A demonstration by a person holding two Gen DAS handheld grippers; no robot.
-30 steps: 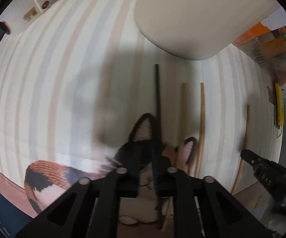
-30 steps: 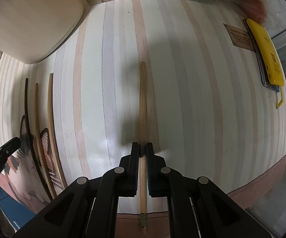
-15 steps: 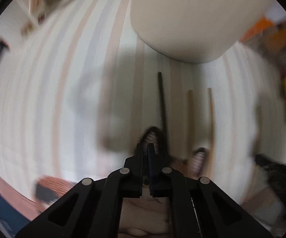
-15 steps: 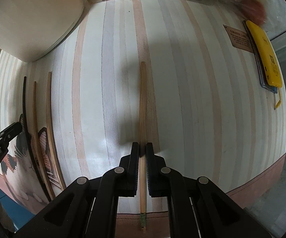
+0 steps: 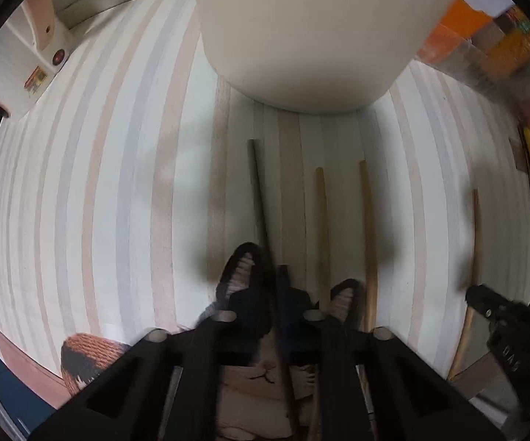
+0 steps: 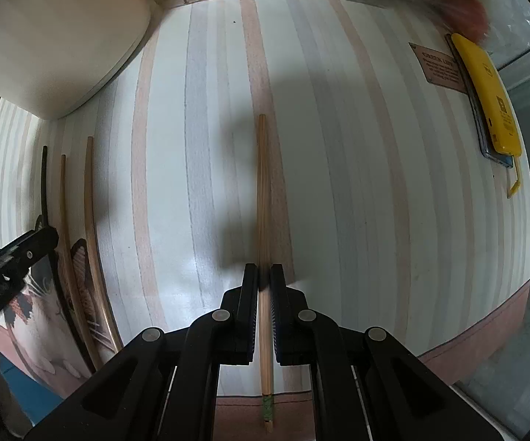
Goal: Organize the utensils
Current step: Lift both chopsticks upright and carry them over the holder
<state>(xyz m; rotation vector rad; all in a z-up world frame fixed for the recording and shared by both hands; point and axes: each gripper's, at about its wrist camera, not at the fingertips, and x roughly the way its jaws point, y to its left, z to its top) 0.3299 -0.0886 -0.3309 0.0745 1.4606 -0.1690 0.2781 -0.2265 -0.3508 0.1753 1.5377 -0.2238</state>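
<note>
Chopsticks lie lengthwise on the striped mat (image 6: 356, 183), all pointing away from me. My right claw (image 6: 263, 286) is clamped on a pale bamboo chopstick (image 6: 263, 198) whose green-banded end sticks out behind the fingers, a detail only the right view shows. My left claw (image 5: 274, 294) has its jaws apart over the black chopstick (image 5: 259, 198), which runs between them without being pinched; beneath it sits a cat-print cloth (image 5: 242, 275). The left view shows two tan chopsticks (image 5: 321, 228) just right of the black one. The right view alone shows a yellow phone (image 6: 489, 95) clearly at the mat's far right edge. A cream container (image 5: 301, 36) stands beyond the chopstick tips.
</note>
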